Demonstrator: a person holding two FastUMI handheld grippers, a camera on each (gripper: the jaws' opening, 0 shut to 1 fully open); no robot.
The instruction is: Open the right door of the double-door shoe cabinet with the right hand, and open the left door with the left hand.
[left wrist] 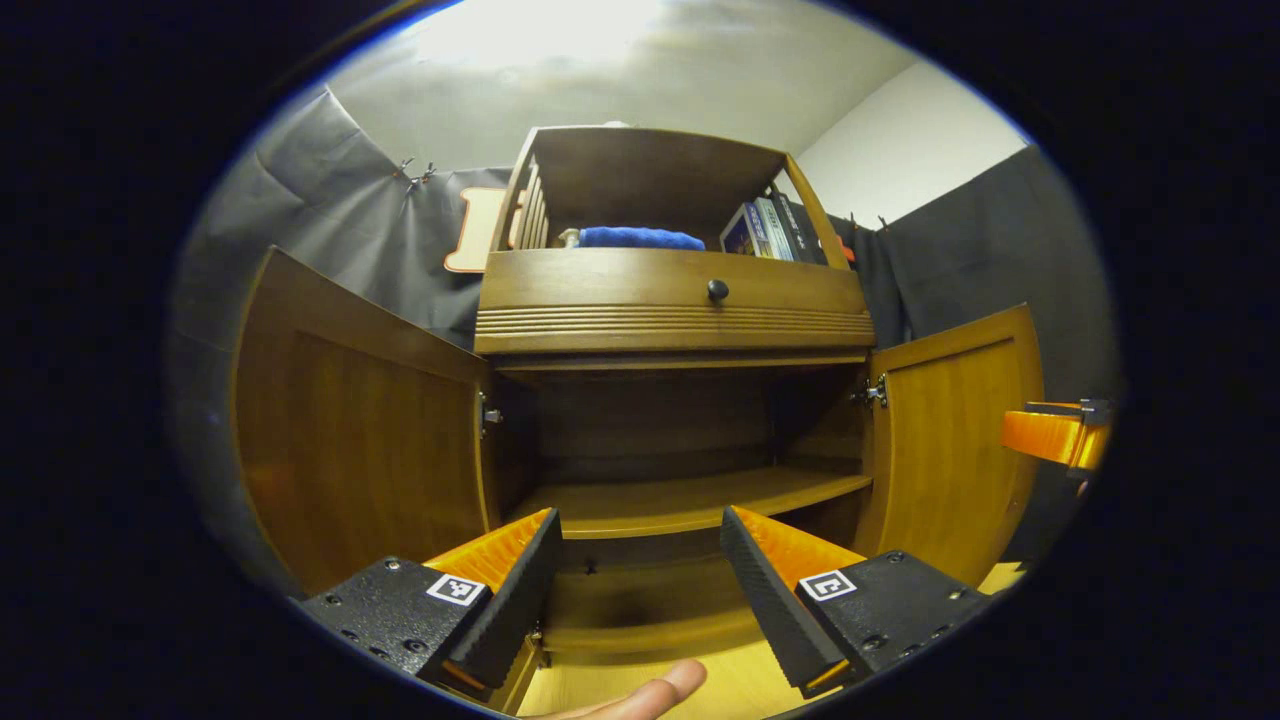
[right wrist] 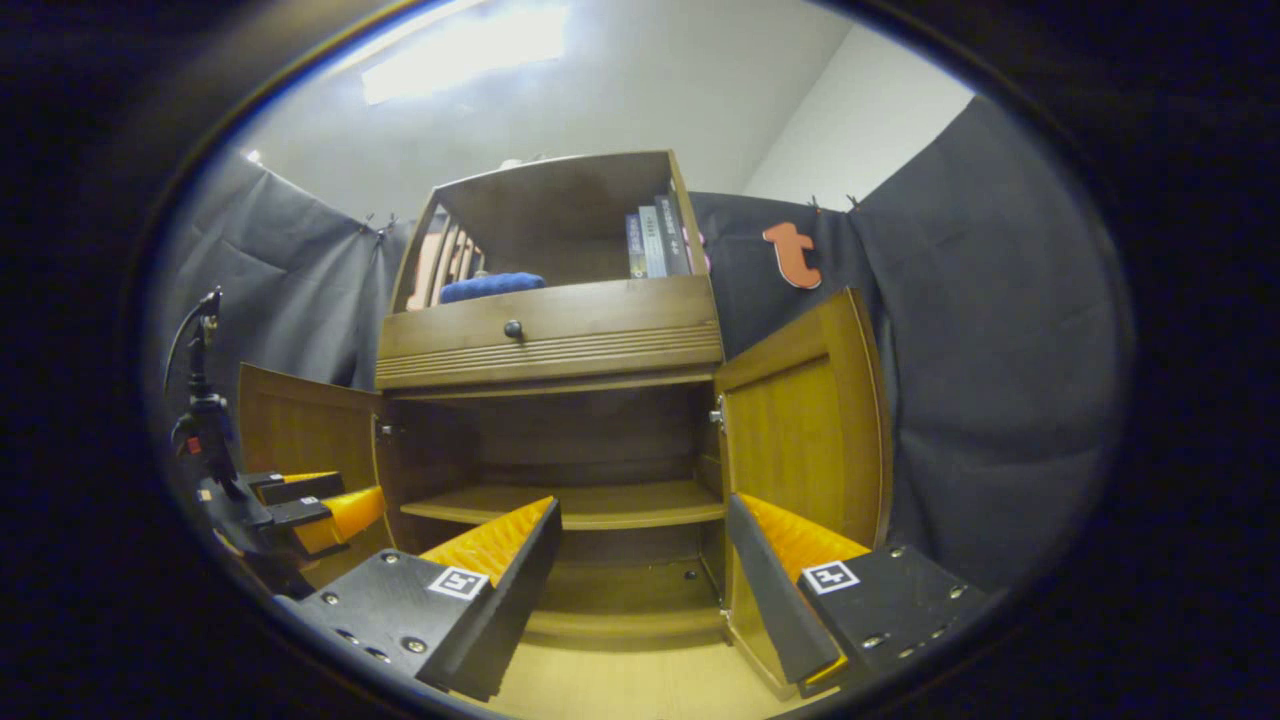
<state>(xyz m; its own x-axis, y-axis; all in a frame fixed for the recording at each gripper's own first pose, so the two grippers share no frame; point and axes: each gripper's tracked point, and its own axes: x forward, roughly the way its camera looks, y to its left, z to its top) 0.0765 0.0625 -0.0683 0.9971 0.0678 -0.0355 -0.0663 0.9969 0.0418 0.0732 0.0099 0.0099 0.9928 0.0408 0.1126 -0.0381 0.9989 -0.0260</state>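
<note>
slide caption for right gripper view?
Shoe cabinet with left door and right door swung open, right gripper open before it.

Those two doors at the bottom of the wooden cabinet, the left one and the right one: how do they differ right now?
Little sets them apart. The left door hangs from hinges on the cabinet's left side and swings out leftward; the right door hangs on the right side and swings out rightward. In the left gripper view the left door looks larger, probably because that camera is nearer to it. Both are open, showing the same brown wood and a recessed inner panel, with the shelf visible between them.
</note>
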